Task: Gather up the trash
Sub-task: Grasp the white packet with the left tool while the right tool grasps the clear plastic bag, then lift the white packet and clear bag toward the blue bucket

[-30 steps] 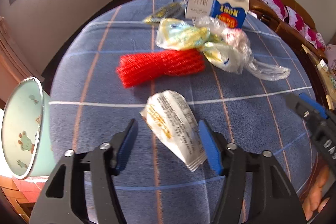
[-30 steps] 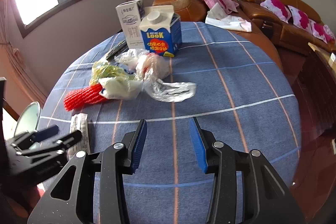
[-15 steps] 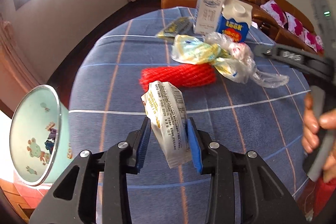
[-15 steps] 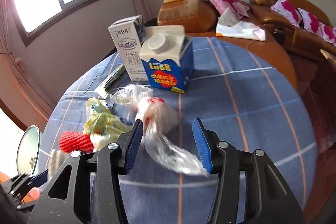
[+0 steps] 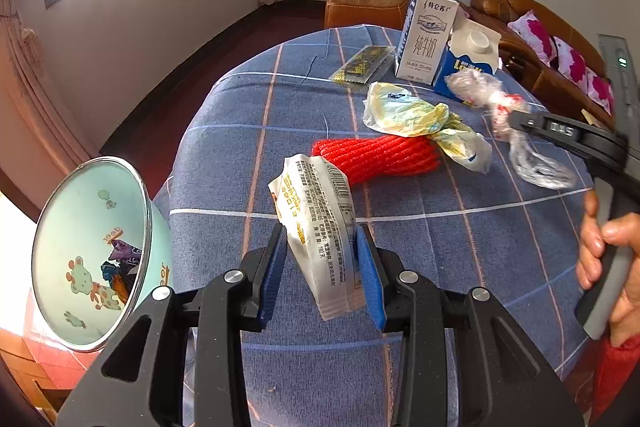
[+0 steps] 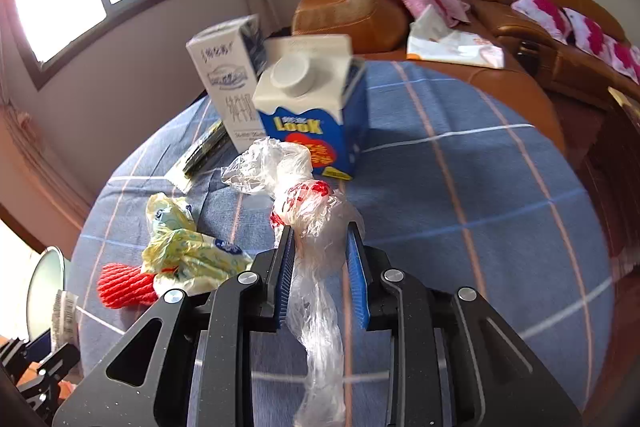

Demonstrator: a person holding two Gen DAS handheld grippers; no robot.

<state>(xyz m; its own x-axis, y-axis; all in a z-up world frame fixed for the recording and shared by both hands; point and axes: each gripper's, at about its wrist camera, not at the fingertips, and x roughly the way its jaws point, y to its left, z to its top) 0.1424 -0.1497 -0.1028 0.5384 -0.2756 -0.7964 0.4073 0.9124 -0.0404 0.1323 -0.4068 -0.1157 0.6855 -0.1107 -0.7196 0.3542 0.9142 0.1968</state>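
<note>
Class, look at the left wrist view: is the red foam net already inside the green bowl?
No. The red foam net lies on the blue tablecloth, well apart from the green bowl at the table's edge.

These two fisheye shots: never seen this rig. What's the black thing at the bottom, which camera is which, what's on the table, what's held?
There is no robot here. A person carries a hand-held gripper in each hand, and each has a camera looking along its two blue-padded fingers.

In the left wrist view, the left hand-held gripper is shut on a white snack wrapper. A mint enamel basin beside the table already holds some wrappers.

In the right wrist view, the right hand-held gripper clamps a clear plastic bag.

On the blue checked tablecloth lie a red foam net, a yellow plastic bag and a dark flat packet. A white milk carton and a blue carton stand upright.
</note>
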